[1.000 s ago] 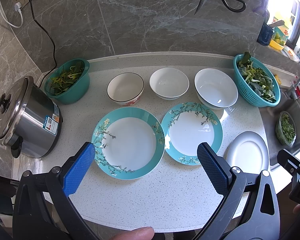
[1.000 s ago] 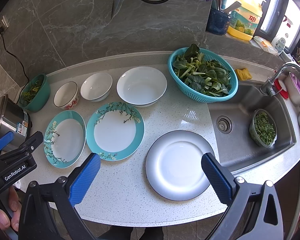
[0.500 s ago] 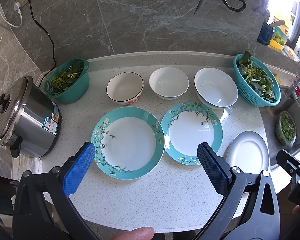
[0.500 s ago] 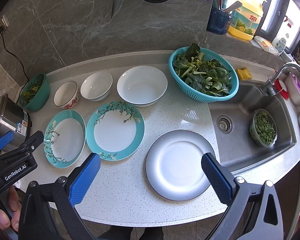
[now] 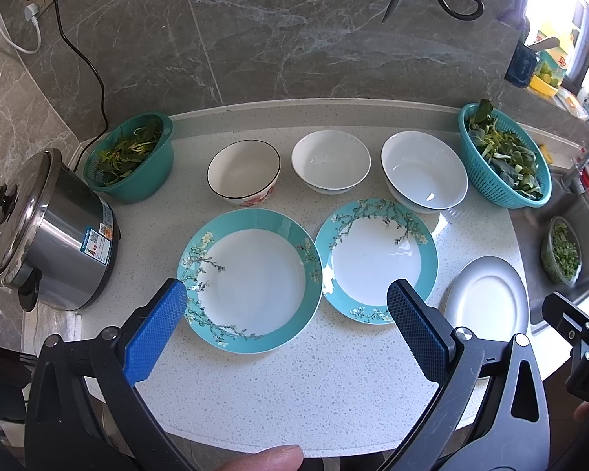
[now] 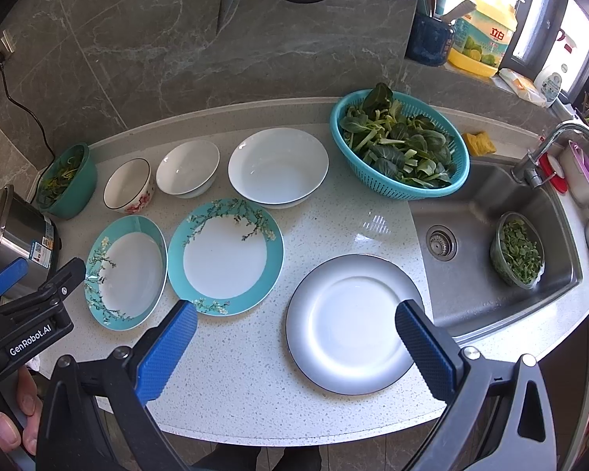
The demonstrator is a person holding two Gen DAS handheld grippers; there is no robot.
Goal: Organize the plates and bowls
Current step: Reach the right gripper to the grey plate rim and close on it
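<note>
Task unstarted: three plates (image 6: 225, 253), three bowls (image 6: 278, 165) lay unstacked; grey plate (image 6: 353, 324) at 6 o'clock; left gripper (image 5: 284, 306), right gripper (image 6: 294, 331) spread, empty.

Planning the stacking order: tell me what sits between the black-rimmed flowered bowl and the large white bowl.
One smaller white bowl stands between the flowered bowl and the large white bowl, apart from both. The left wrist view shows it best.
</note>
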